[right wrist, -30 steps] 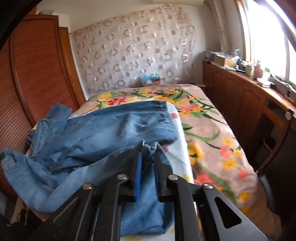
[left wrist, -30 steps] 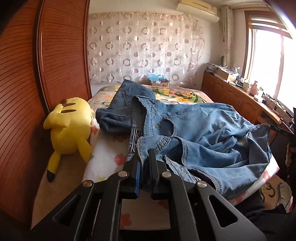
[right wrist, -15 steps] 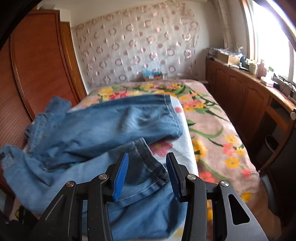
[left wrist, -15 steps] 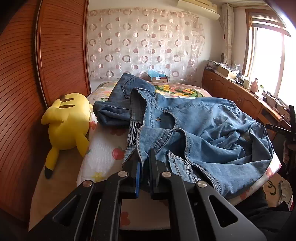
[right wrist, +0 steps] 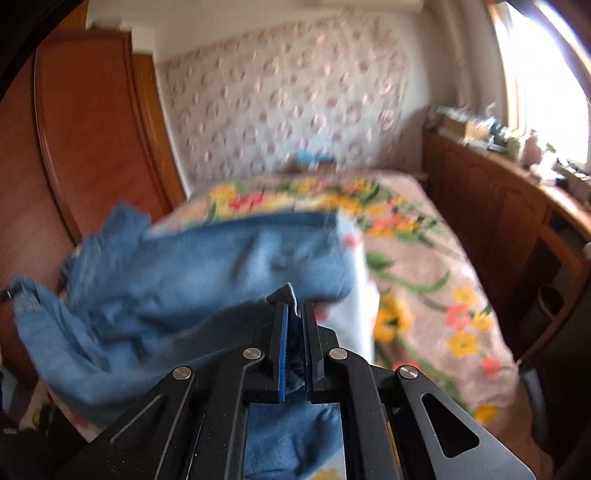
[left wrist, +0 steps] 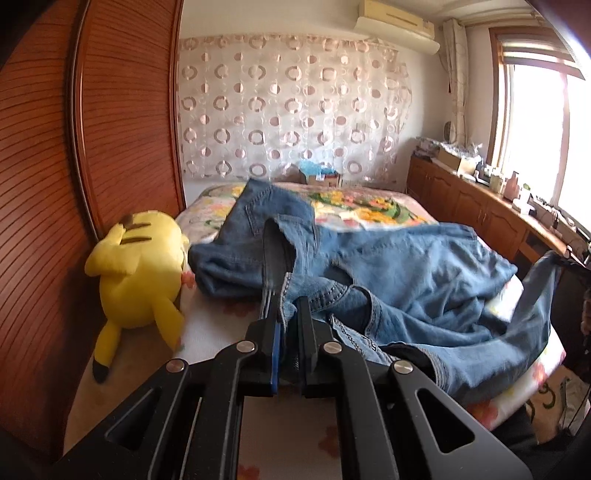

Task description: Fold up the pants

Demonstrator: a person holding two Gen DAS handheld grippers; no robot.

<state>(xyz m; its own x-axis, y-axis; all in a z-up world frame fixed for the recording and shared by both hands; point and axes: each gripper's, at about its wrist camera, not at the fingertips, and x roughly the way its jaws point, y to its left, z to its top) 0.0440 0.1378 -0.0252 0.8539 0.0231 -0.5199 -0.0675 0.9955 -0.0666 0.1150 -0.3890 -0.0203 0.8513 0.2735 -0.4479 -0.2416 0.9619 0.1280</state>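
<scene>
Item: blue denim pants [left wrist: 402, 280], crumpled, spread across the bed with the floral quilt [left wrist: 362, 210]. In the left wrist view the waistband end lies at centre and runs toward 12 o'clock; one leg drapes off the bed edge toward 3 o'clock. In the right wrist view the pants [right wrist: 221, 269] fill the area from 9 o'clock to centre; this view is motion-blurred.

Left claw [left wrist: 287, 317]: clenched on the waistband of the pants, denim pinched between the blue-padded finger and the black one.

Right claw [right wrist: 294, 332]: clenched on a dark fold of the pants, cloth bunched between the pads and poking out above the tips.

Yellow plush toy with brown back stripes [left wrist: 140, 273]: lying at 9 o'clock in the left view, between the bed and the red-brown slatted wooden wardrobe [left wrist: 122, 122], just beside the pants.

Sheer curtain with a ring pattern [left wrist: 291, 107]: on the far wall at 12 o'clock.

Wooden cabinet run under the window [left wrist: 476, 206]: at 3 o'clock, its tabletop crowded with small items too small to identify.

White air conditioner [left wrist: 395, 22]: high on the wall, about 1 o'clock.
</scene>
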